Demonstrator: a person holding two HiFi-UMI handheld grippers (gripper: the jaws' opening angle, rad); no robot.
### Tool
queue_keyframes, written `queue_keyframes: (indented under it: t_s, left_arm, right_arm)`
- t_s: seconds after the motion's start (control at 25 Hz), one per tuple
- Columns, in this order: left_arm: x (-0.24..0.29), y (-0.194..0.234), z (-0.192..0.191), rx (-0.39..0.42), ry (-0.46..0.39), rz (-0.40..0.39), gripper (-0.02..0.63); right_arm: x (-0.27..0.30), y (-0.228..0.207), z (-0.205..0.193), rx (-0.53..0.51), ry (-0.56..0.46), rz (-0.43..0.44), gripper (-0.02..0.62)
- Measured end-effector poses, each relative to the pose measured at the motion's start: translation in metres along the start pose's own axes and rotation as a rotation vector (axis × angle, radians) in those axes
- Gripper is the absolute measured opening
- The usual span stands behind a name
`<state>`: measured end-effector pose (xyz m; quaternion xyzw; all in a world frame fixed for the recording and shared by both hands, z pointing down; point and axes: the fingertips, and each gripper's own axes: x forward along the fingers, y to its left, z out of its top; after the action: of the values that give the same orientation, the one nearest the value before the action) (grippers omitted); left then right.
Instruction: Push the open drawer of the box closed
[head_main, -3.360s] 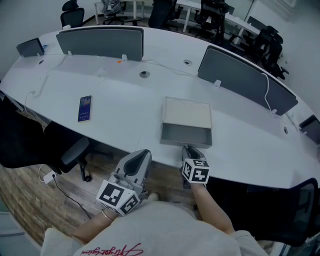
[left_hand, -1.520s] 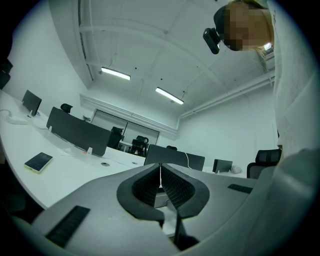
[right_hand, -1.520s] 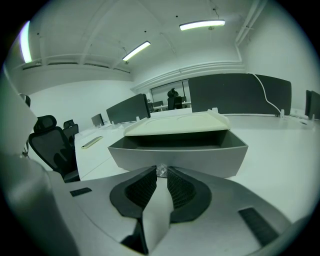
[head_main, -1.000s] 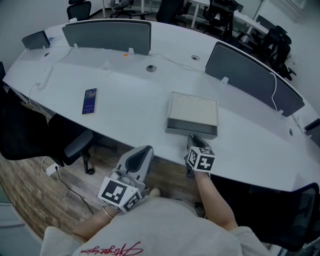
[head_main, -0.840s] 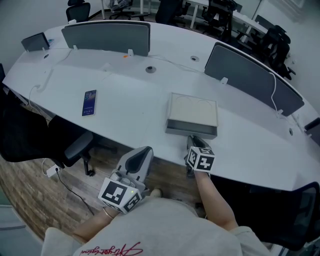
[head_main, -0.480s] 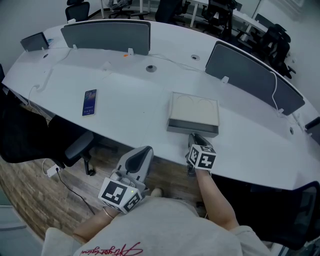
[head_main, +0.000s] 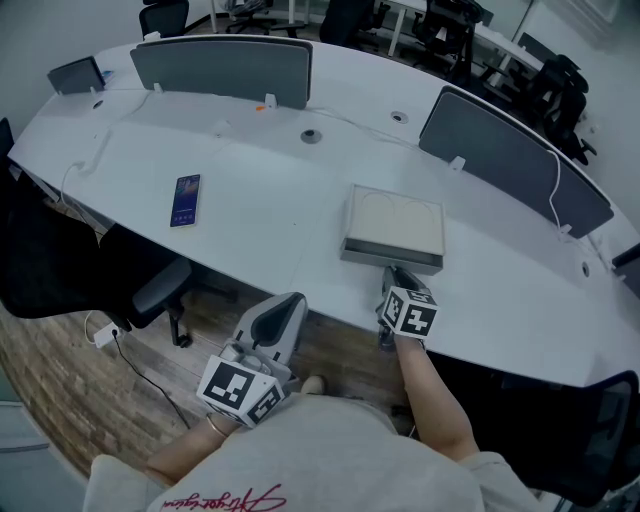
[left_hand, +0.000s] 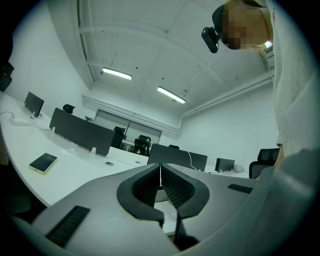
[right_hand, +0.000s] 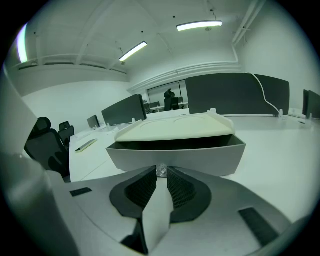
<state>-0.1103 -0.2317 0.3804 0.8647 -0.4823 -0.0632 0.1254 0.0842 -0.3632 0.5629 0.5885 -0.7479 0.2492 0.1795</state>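
A flat box with a cream lid (head_main: 396, 220) lies on the white table (head_main: 250, 215). Its grey drawer (head_main: 391, 261) sticks out only a little toward me. In the right gripper view the drawer front (right_hand: 200, 155) fills the middle, with a dark slot under the lid (right_hand: 175, 127). My right gripper (right_hand: 161, 170) is at that front, its jaws closed on the small round knob (right_hand: 161, 171). My left gripper (head_main: 283, 308) hangs off the table's near edge, left of the box, shut and holding nothing.
A phone (head_main: 185, 199) lies on the table to the left. Grey divider screens (head_main: 222, 68) stand along the far side, with cable ports and a cable (head_main: 70, 175). Black office chairs (head_main: 60, 290) sit below the near edge.
The drawer has slid from wide open to nearly inside the box, and my right gripper has followed it forward. The left gripper has stayed in place.
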Motion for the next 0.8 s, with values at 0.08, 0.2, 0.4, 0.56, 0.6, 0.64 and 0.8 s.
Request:
queue_keyframes:
  t_s: [0.08, 0.2, 0.4, 0.56, 0.6, 0.64, 0.8]
  left_arm:
    - [-0.001, 0.0, -0.001, 0.0, 0.004, 0.0, 0.018]
    - [-0.001, -0.001, -0.001, -0.001, 0.007, 0.003, 0.018]
    - [0.0, 0.0, -0.001, -0.003, 0.008, 0.003, 0.018]
    - [-0.001, 0.002, -0.002, -0.006, 0.009, 0.008, 0.018]
    - [-0.001, 0.002, -0.002, -0.007, 0.01, 0.008, 0.018]
    - [-0.001, 0.002, -0.003, -0.008, 0.011, 0.009, 0.018]
    - [0.0, 0.004, -0.004, -0.013, 0.016, 0.012, 0.018]
  right_arm:
    - [0.001, 0.0, 0.001, -0.002, 0.0, 0.001, 0.077]
    - [0.003, -0.001, 0.003, -0.004, -0.002, 0.001, 0.077]
    - [0.005, -0.002, 0.005, -0.003, -0.001, -0.001, 0.077]
    - [0.008, -0.003, 0.007, -0.007, -0.001, 0.0, 0.077]
    - [0.008, -0.003, 0.008, -0.008, 0.0, -0.001, 0.077]
    - [0.009, -0.003, 0.008, -0.008, 0.0, -0.001, 0.077]
    - [0.012, -0.004, 0.01, -0.008, 0.001, -0.001, 0.077]
